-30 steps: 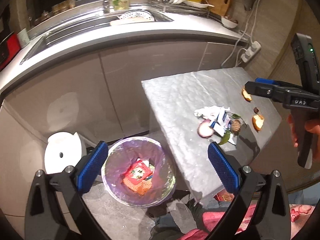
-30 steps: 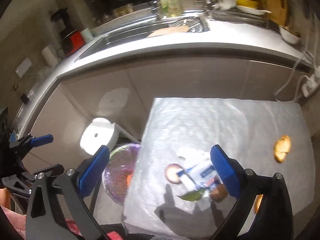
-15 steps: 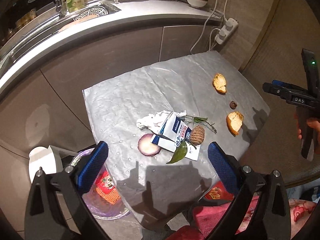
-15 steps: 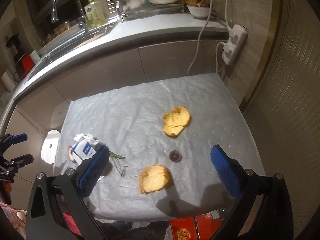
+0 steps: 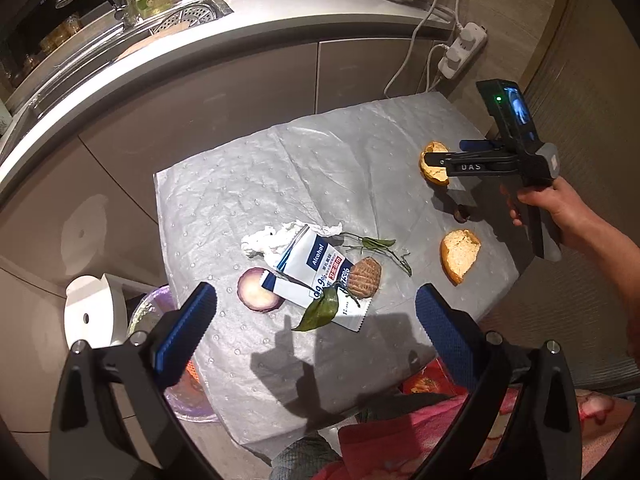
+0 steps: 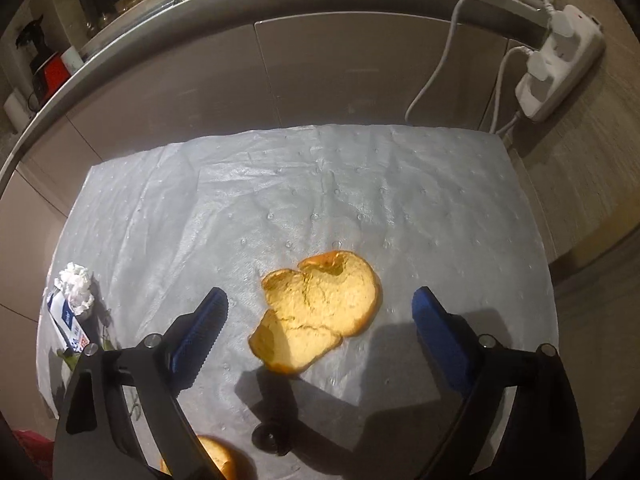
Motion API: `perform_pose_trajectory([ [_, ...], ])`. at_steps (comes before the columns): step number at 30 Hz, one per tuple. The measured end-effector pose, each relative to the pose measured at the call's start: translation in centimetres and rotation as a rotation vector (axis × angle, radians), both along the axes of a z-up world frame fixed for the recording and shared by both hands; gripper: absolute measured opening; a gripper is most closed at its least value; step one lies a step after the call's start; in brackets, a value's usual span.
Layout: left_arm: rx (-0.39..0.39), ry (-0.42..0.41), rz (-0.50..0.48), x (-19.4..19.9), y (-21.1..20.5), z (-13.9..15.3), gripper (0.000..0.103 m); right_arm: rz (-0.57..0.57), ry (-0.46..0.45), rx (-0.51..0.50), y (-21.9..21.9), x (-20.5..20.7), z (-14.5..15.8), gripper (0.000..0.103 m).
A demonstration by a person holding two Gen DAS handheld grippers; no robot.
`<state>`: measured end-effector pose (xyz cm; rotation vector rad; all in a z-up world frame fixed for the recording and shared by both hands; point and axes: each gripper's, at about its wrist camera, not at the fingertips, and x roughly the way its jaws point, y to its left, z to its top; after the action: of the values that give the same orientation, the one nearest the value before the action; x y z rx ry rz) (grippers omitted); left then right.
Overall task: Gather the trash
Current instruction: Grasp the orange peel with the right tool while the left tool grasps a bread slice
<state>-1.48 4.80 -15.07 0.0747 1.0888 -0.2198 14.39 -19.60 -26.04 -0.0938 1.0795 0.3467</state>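
Note:
A grey-covered table (image 5: pixel 240 184) carries the trash. My right gripper (image 6: pixel 320 300) hangs low over a torn slice of toasted bread (image 6: pixel 320 308); its jaws are closing with the bread between them, and the pads are clear of it. The left wrist view shows this right gripper (image 5: pixel 452 152) at that bread (image 5: pixel 434 162), held by a hand. My left gripper (image 5: pixel 316 296) is open above a wipe packet (image 5: pixel 320 276), biscuit (image 5: pixel 363 276), leaf (image 5: pixel 320 312), onion slice (image 5: pixel 258 290) and tissue (image 5: pixel 276 238). Another bread piece (image 5: pixel 459 254) and a dark cap (image 5: pixel 462 213) lie to the right.
A bin with a purple bag (image 5: pixel 160 320) stands on the floor left of the table, partly behind my left finger, beside a white round object (image 5: pixel 92 316). A power strip (image 6: pixel 560 76) hangs on the wall behind. The kitchen counter (image 5: pixel 240 40) curves along the back.
The left gripper swung from above the bin to over the table's packet pile. The right gripper crossed to the far bread slice and dropped close over it, jaws slightly narrower.

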Motion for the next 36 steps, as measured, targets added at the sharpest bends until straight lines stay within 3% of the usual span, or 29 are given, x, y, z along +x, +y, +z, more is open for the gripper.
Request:
perform_pose_trajectory([
  [4, 0.006, 0.008, 0.005, -0.2, -1.4, -0.1, 0.095, 0.118, -0.012, -0.068, 1.5, -0.3, -1.1, 0.092],
  [6, 0.004, 0.017, -0.001, -0.2, -2.3, -0.4, 0.095, 0.174, -0.019, -0.131, 2.2, -0.5, -1.9, 0.079],
  [8, 0.008, 0.025, -0.016, 0.0, -3.3, -0.8, 0.095, 0.193, -0.046, -0.14, 2.0, -0.8, -1.9, 0.073],
  [19, -0.096, 0.096, -0.122, 2.1, -10.4, -4.0, 0.095, 0.113, -0.017, 0.104, -2.1, -0.2, 0.1, 0.031],
  [22, -0.097, 0.111, -0.152, 3.0, -12.6, -5.2, 0.095, 0.116, -0.004, 0.129, -2.4, -0.2, 0.1, 0.033],
  [26, -0.084, 0.165, -0.166, 3.6, -14.3, -6.9, 0.095, 0.137, -0.004, 0.135, -2.4, -0.6, -0.4, 0.047],
  [32, -0.067, 0.176, -0.203, 3.1, -14.7, -7.2, 0.095, 0.11, 0.041, 0.298, -4.4, 0.1, -0.4, 0.047],
  [36, -0.08, 0.169, -0.202, 3.0, -14.5, -7.0, 0.095, 0.089, 0.067, 0.343, -5.6, 0.6, -0.5, 0.047],
])
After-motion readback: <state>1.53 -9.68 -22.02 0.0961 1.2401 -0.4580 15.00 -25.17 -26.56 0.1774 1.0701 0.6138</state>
